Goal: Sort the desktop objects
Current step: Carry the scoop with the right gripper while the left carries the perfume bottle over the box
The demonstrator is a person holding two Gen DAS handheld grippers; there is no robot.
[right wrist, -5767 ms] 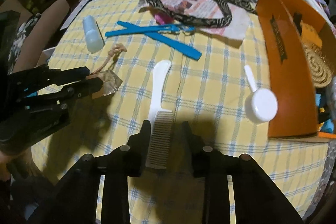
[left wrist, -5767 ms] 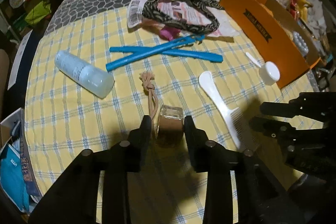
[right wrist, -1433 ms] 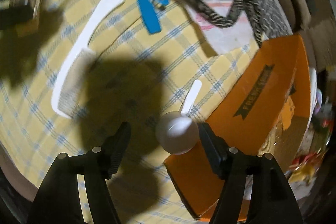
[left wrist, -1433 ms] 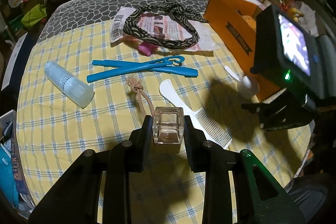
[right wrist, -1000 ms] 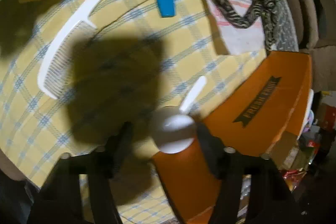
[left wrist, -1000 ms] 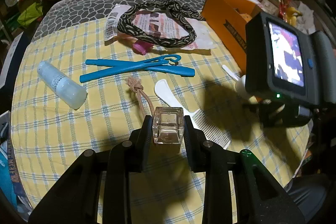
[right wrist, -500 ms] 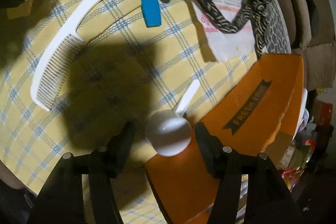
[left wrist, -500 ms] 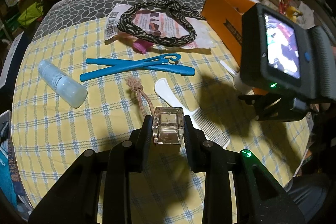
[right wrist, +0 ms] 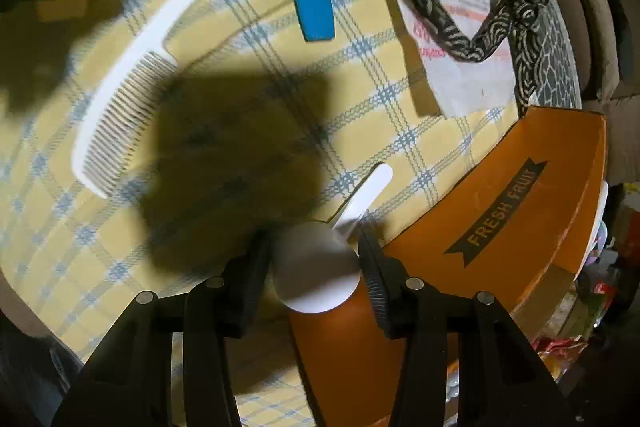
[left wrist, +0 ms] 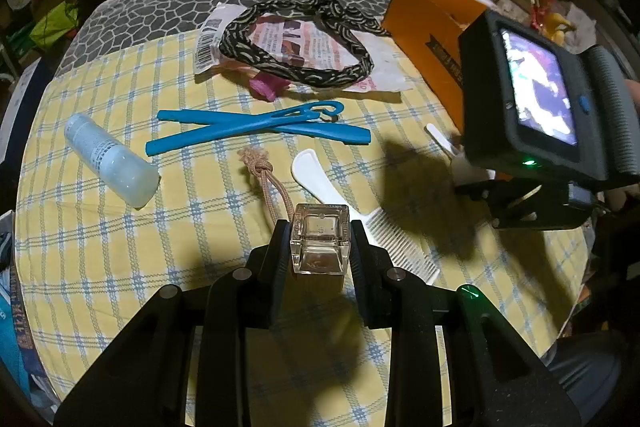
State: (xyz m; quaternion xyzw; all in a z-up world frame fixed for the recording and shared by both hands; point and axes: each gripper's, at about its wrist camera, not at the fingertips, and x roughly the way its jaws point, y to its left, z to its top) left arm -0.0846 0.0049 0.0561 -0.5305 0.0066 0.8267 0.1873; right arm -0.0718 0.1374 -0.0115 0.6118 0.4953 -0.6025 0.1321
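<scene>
My left gripper (left wrist: 320,227) is shut on a small clear glass cube bottle (left wrist: 320,247) and holds it above the yellow checked cloth (left wrist: 200,227); its tan knotted cord (left wrist: 272,183) trails to the cloth. My right gripper (right wrist: 316,251) is closing its jaws around the round cup of a white scoop (right wrist: 316,275), and both pads touch its sides. The scoop's handle (right wrist: 368,191) points away, beside the orange box (right wrist: 500,227). In the left wrist view the right gripper's body and lit screen (left wrist: 536,99) hang over the scoop handle (left wrist: 438,137).
A white comb (left wrist: 360,215) lies between the two grippers. Farther back are a blue plastic hanger (left wrist: 256,123), a white bottle on its side (left wrist: 108,159), a patterned headband (left wrist: 296,43) on a printed packet, and a pink item (left wrist: 262,87). The orange box (left wrist: 432,27) stands at the right.
The right gripper left the comb, came over the scoop by the orange box, and its jaws have narrowed onto the cup. The left gripper raised the glass bottle and now holds still.
</scene>
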